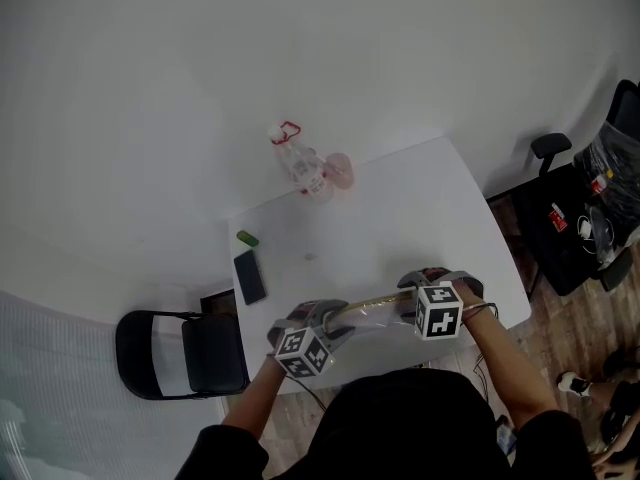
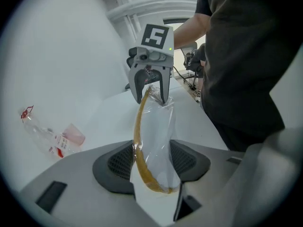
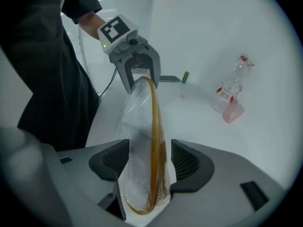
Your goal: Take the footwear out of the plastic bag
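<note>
Closest to the head camera is the person (image 1: 420, 428) in dark clothing, both forearms reaching forward to the near edge of the white table (image 1: 400, 208). Each hand holds a gripper, and the plastic bag (image 1: 372, 308) stretches between them just over that near edge.

The left gripper (image 1: 330, 318) has one end of the bag. Its jaws are partly closed on it, and the left gripper view shows the film and the footwear (image 2: 136, 143) inside filling the gap from pad to pad. The footwear is flat and seen edge-on, with a tan rim curving along the bag's length. It is wholly inside the clear film.

The right gripper (image 1: 412, 298) is at the bag's other end. Its jaws are spread wide with that end standing between them. Loose film lies against one pad, while the tan rim stands just clear of the other, so the pads straddle the bag rather than squeeze it.

A black phone (image 1: 249, 276) lies near the table's left edge, and a small green thing (image 1: 247, 238) sits just beyond it. At the table's far left corner lie a clear container with a red top (image 1: 300, 163) and, touching it, a pink cup (image 1: 340, 171).

A black chair (image 1: 185, 353) stands off the table's near left corner. An office chair (image 1: 555, 148) stands off the table's far right corner.
</note>
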